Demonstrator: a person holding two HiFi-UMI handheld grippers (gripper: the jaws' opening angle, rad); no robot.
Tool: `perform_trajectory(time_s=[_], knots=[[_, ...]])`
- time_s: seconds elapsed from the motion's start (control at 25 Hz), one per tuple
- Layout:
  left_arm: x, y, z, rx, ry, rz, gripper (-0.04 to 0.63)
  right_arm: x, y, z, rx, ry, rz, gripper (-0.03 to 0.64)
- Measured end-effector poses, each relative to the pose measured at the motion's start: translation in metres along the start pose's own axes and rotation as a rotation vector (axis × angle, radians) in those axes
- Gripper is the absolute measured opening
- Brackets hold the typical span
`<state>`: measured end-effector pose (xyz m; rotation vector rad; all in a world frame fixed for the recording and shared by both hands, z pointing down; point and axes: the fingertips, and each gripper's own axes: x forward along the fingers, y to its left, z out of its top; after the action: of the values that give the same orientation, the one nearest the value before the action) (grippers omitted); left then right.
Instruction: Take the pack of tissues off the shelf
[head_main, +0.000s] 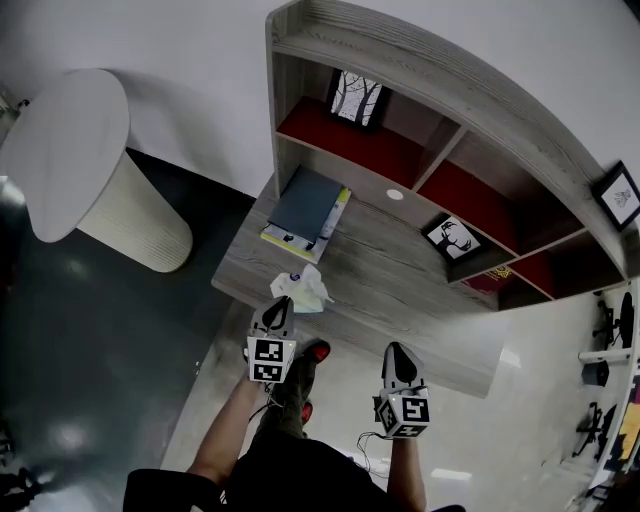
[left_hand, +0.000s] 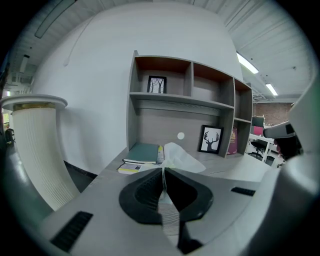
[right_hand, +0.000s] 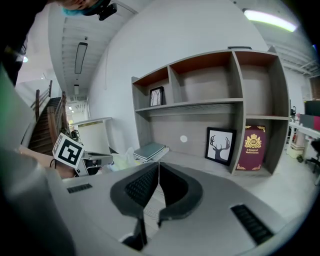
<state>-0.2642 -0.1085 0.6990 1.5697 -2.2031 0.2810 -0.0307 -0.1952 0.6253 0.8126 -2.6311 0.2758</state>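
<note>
The pack of tissues (head_main: 303, 290) lies on the grey desk (head_main: 400, 290) near its front edge, with a white sheet sticking up from it. My left gripper (head_main: 279, 305) hovers right at the pack's near side, jaws shut. In the left gripper view the loose sheet (left_hand: 182, 157) rises just beyond the closed left gripper (left_hand: 163, 170); I cannot tell whether they touch. My right gripper (head_main: 397, 352) hangs in front of the desk edge, shut and holding nothing. In the right gripper view the shut right gripper (right_hand: 159, 164) faces the shelf, with the pack (right_hand: 127, 156) off to the left.
The shelf unit (head_main: 420, 60) stands on the desk with a tree picture (head_main: 357, 98) in its upper left bay. A deer picture (head_main: 450, 238), a red book (right_hand: 252, 147) and a stack of books (head_main: 305, 205) sit below. A white ribbed bin (head_main: 100, 180) stands left.
</note>
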Motion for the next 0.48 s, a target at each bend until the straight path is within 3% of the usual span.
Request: perform_trajectory(time_s=[0.32,0.48], knots=[[0.021,0.018,-0.017,-0.033,0.009,0.021,0.017,0.022,-0.004,-0.003,0.007,0.025,0.000,0.029],[0.030,0.022,-0.037,-0.013,0.053,0.035,0.017,0.026,-0.002,-0.006,0.014,0.036,0.000,0.029]])
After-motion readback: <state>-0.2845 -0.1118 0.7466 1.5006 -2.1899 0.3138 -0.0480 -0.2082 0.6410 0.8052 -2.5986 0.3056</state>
